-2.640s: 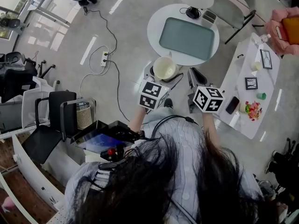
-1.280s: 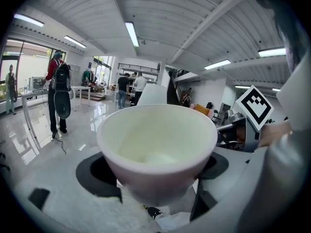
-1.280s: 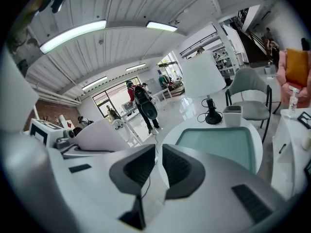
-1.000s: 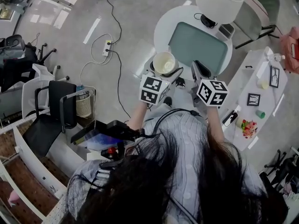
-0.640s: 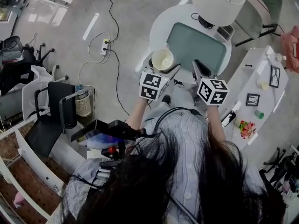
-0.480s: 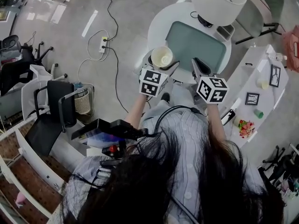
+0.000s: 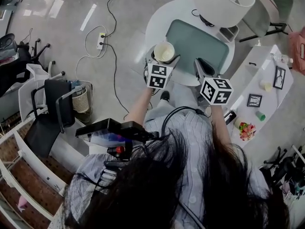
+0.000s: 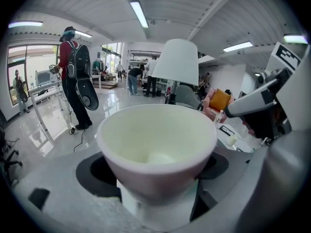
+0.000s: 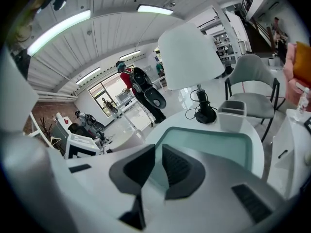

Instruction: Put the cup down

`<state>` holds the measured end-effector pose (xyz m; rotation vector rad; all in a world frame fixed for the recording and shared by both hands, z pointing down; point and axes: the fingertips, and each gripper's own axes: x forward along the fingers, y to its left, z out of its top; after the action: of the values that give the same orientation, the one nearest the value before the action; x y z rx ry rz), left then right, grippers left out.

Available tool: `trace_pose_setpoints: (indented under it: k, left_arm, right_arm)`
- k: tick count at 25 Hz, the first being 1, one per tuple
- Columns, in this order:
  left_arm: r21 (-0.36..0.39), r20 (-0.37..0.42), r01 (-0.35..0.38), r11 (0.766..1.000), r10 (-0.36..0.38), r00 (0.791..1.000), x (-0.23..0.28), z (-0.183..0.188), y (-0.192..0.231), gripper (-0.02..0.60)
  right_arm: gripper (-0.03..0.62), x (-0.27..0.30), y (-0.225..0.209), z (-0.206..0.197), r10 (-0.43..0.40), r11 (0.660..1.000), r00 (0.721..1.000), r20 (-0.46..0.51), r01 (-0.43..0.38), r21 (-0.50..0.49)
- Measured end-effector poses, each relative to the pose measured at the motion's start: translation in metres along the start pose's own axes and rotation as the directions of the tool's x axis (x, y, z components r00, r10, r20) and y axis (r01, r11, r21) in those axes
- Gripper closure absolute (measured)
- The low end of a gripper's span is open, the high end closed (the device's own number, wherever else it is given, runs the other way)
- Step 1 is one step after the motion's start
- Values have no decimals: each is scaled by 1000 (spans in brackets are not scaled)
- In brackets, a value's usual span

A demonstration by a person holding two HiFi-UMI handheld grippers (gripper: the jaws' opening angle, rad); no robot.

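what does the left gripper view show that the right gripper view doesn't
Only the left gripper view shows the cup, clamped upright in that gripper's jaws. Only the right gripper view shows the teal tray on the round table, seen past jaws that stand nearly together with nothing between them. Both show the white-shaded lamp and a person in red in the background.

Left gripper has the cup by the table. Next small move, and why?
Probably ease the left gripper forward-right and lower it: its fingers clamp the cup by the round table's near edge, and the tray beside it lies bare.
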<state>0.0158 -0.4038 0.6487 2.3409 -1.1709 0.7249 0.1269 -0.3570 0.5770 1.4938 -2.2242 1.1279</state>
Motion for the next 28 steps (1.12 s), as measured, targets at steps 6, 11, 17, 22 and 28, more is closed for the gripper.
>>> trace_pose_setpoints:
  k: [6,11,17,22,28]
  left_arm:
    - [48,-49,-12,999,15,999,31,-25,0,118]
    - [78,-85,-19,997,25,996,47,-40,2,118]
    - [102,-86,-41,994,50,995,60,-49,8,118]
    - [176,-26,-48,983,54,998,56,-45,5,118]
    - [186,-25,-71,980,77,997,62,-54,9,118]
  right_arm:
    - [533,-1,-12,-2,-22,1000,1000,-20,22,5]
    - [533,-5,-19,-5,-38,999,999,-32,39,8]
    - [533,-10,-29,-6,-61,998,997,-39,61,13]
    - [533,-19,-30,-8,-82,996,996,-36,83,17]
    - [533,-18,-33,-15,-90,996,995,-44,92,23]
